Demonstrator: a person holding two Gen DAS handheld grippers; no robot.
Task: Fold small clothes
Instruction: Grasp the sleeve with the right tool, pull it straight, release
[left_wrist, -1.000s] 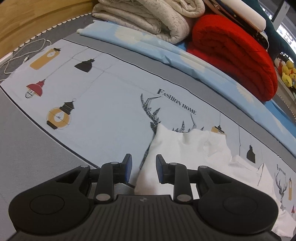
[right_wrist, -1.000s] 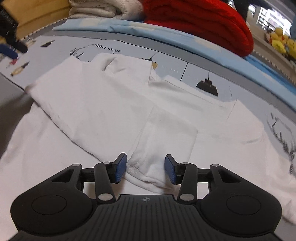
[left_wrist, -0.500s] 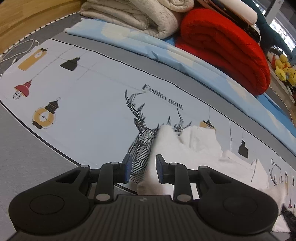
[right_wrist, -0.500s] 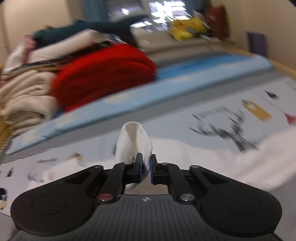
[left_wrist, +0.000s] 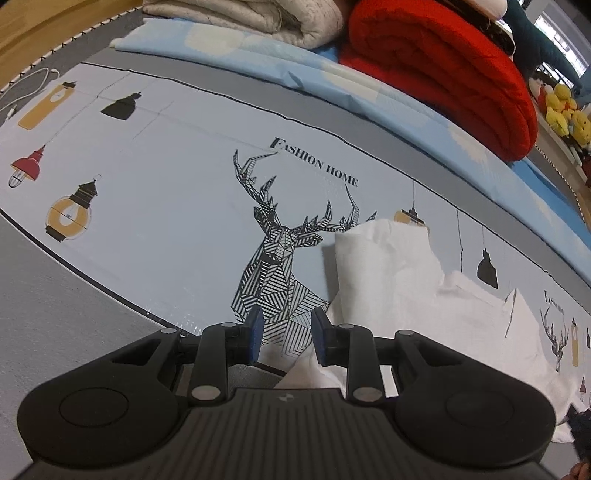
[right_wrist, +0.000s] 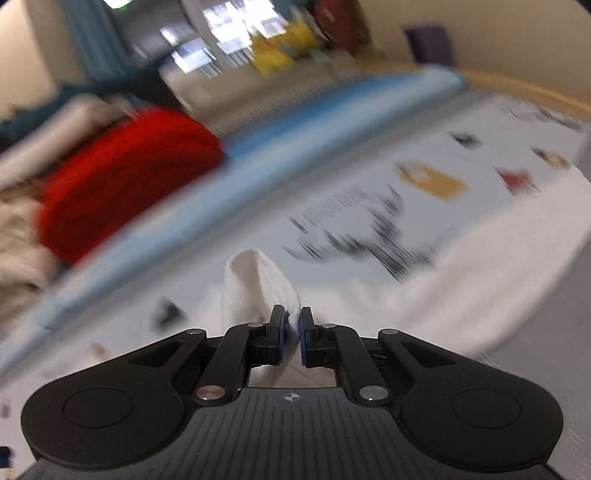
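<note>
the left gripper (left_wrist: 286, 334) hovers with its blue pads spread apart and nothing between them; the printed deer (left_wrist: 284, 258) shows through the gap. the white shirt (left_wrist: 417, 295) lies on the pale printed sheet (left_wrist: 166, 177) from about 12 to 3 o'clock of that gripper. its near-left edge runs just beside the right pad and its upper corner stands up slightly at 1 o'clock. from 9 to 12 o'clock the sheet is bare of objects, out to the grey border (left_wrist: 44, 314) at 8 o'clock. along the far edge, a folded cream blanket (left_wrist: 266, 18) sits at 12 o'clock and a rolled red blanket (left_wrist: 443, 70) at 1 o'clock, both well apart from the shirt. yellow soft toys (left_wrist: 565, 114) sit at 2 o'clock.

the right gripper (right_wrist: 291, 336) has its pads pressed together on a fold of the white shirt (right_wrist: 258, 288), which loops upward at 12 o'clock. that view is blurred. more of the shirt trails along the sheet (right_wrist: 424, 192) toward 3 o'clock, and the red blanket (right_wrist: 125, 177) lies at 10 o'clock.
</note>
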